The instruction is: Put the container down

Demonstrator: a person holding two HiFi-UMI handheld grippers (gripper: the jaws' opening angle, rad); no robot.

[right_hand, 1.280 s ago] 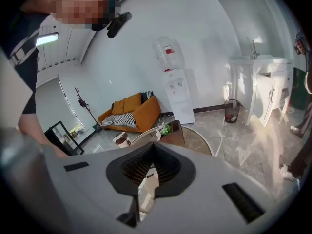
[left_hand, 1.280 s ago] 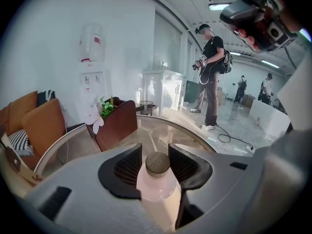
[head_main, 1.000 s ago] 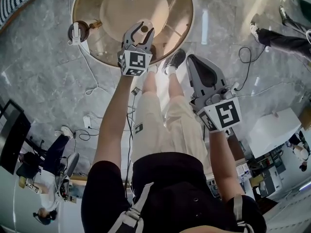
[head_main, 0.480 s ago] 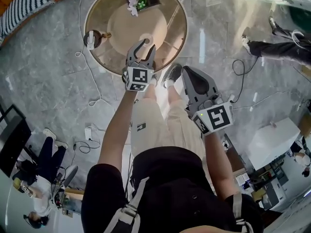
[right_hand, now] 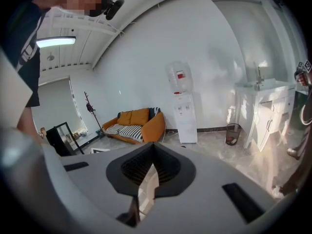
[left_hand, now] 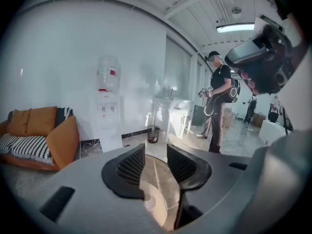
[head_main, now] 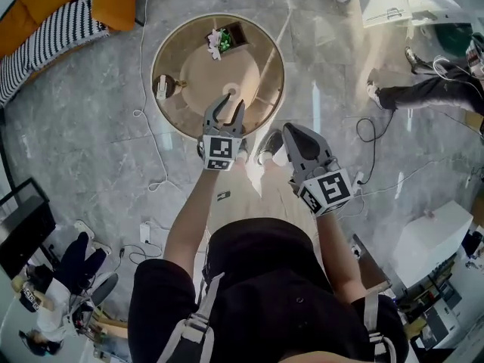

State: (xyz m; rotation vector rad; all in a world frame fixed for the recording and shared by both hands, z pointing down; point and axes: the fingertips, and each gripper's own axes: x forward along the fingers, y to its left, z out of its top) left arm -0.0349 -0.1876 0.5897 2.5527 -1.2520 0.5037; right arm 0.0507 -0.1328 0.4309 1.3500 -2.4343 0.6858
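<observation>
At the far left an orange sofa (head_main: 45,6) with a striped cushion is well apart from the work, so that side has free floor. A white cable (head_main: 142,66) runs over the floor close beside the left rim of the round glass table (head_main: 170,51). A step to the left could catch it. If it is joined to the small white-and-brown object (head_main: 162,88) near that rim, which I cannot tell, the object could be pulled off the glass. Farther back on the table stands a small plant in a dark box (head_main: 221,40), apart from the rest.

The container (head_main: 231,91), which I take to be the small pale round thing, stands on the table. It is well inside the rim, just beyond the tips of the left gripper (head_main: 229,106). So it seems already put down. This gripper's jaws are spread with nothing between them, and they have just been closing a little. In my judgement, a low or forward move would knock the container or strike the glass.

The right gripper (head_main: 293,133) has its jaws pressed together and is empty, just beside the table's near rim. To the right, another person's legs (head_main: 423,89) and a dark cable (head_main: 361,131) narrow the floor. Straight up seems the freest way.
</observation>
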